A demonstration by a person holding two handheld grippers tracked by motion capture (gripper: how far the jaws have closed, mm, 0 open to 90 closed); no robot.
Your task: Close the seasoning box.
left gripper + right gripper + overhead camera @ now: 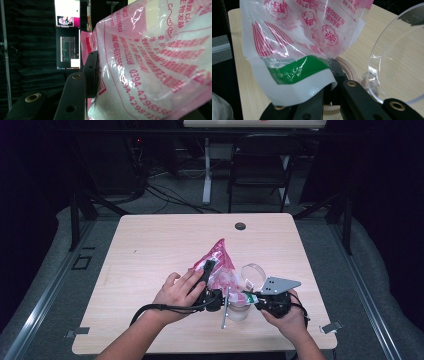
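Both hands' grippers, left gripper (209, 270) and right gripper (252, 296), were clamped on the pink bag (220, 265), tilted at table centre. A clear jar (239, 309) (lid (253, 272) hinged open toward 1 o'clock) stood beneath its green corner (297, 68); pouring seemingly hadn't finished.

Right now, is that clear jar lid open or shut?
Open. The hinged clear lid stands flipped up off the jar, and the right gripper view shows the jar's rim uncovered beside it.

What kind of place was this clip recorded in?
Probably a lab or recording studio: a lone wooden table ringed by dark curtains, cables on the floor behind, and monitors glowing beyond.
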